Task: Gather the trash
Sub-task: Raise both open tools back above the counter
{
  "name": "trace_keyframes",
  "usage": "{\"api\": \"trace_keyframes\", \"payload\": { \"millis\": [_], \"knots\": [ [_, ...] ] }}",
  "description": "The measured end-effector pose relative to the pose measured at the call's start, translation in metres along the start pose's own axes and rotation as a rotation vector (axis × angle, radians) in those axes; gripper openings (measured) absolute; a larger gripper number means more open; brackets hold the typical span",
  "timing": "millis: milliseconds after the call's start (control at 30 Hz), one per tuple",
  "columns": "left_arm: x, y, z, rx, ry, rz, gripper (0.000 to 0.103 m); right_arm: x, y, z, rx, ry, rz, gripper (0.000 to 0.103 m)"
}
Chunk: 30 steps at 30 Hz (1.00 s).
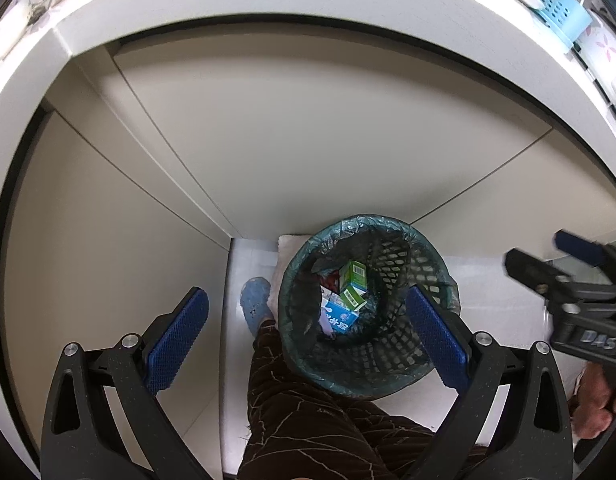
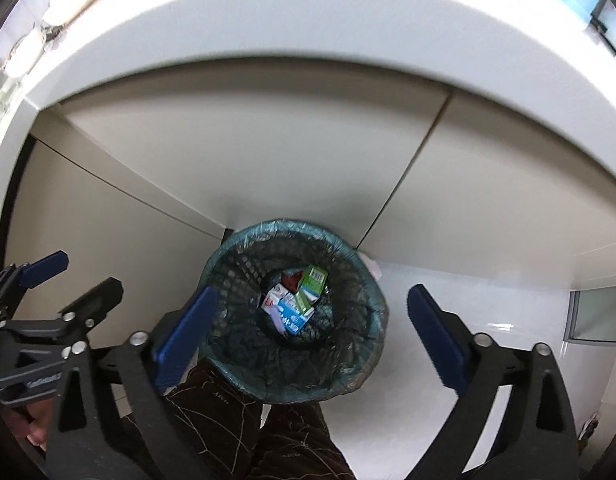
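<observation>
Where cartons [image 2: 294, 302] lie, round mesh bin [image 2: 348, 360] gapes.

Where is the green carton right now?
In both wrist views the green carton lies at the bottom of the lined mesh waste bin, beside a blue-and-white carton; neither tool holds it.

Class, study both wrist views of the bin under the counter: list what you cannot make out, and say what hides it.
- Print on the cartons: too small in both views, blurred in the right wrist view.
- Whatever lies beneath the cartons in the waste basket: covered by them and the dark liner.
- Countertop items beside the blue basket: cut off by the left wrist view's edge.
- Person's second foot: only one slipper shows.
</observation>
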<state>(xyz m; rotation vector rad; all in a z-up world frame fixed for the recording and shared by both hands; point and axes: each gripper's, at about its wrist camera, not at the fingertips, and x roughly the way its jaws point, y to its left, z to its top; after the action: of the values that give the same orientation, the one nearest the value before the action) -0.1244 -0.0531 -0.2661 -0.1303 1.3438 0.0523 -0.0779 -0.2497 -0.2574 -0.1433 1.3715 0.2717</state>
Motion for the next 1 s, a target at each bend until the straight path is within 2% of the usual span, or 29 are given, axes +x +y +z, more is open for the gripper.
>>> {"api": "trace_keyframes", "payload": {
  "millis": [200, 667, 1000],
  "knots": [
    [-0.021, -0.004, 0.008, 0.008, -0.028, -0.020, 0.097, -0.035, -0.013, 0.004, 0.017, -0.057, -0.004, 0.095],
    [-0.099, 0.000, 0.034, 0.004, -0.116, -0.056, 0.097, -0.124, -0.021, 0.018, 0.016, -0.183, -0.022, 0.095],
    [-0.148, -0.002, 0.060, 0.018, -0.187, -0.045, 0.097, -0.177, -0.018, 0.036, 0.026, -0.254, -0.054, 0.095]
  ]
}}
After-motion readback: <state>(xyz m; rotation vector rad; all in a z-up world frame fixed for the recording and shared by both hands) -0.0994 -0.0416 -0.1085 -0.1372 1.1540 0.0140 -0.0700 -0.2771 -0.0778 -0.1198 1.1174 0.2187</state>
